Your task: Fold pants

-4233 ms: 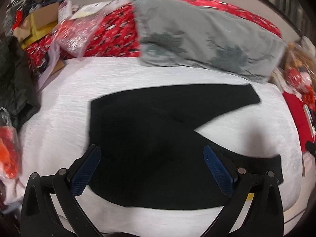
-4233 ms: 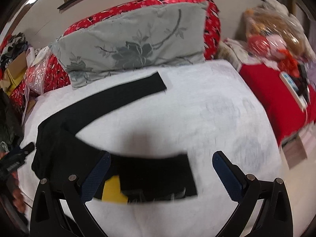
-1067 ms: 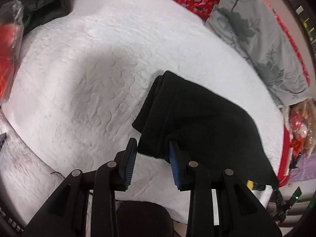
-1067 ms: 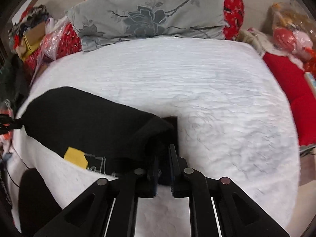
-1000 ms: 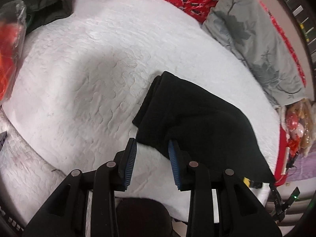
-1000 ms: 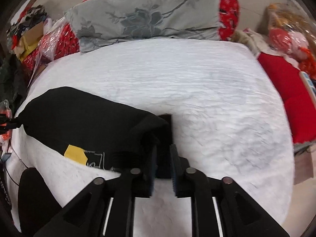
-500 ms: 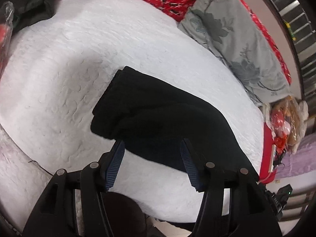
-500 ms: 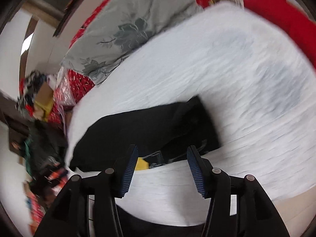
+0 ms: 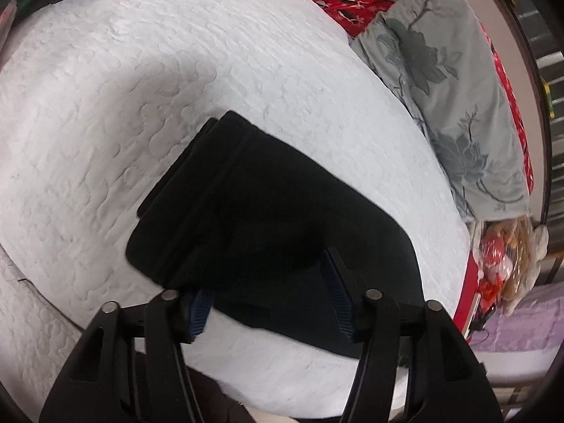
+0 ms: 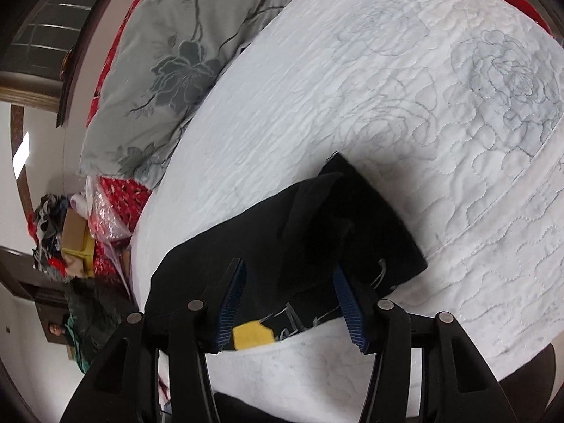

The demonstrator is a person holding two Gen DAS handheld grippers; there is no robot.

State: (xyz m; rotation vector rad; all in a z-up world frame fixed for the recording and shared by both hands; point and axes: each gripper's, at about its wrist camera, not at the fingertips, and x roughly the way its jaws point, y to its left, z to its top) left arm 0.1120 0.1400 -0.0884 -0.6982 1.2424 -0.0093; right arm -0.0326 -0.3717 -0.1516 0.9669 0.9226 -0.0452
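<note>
Black pants (image 9: 268,218) folded compact on white bed (image 9: 105,88). Left gripper (image 9: 269,298) and right gripper (image 10: 289,299) straddling near edges, jaws just narrowing yet unclamped, probably readying another fold.

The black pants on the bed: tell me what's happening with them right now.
A person is folding the black pants on a white quilted bedspread, with a handheld tool in each hand. The pants already lie in a compact folded bundle near the bed's edge, a grey floral pillow beyond. The left tool and right tool each straddle an end of the bundle; their jaws have just been closing, with fabric between them, but the pads don't clearly pinch it yet.
</note>
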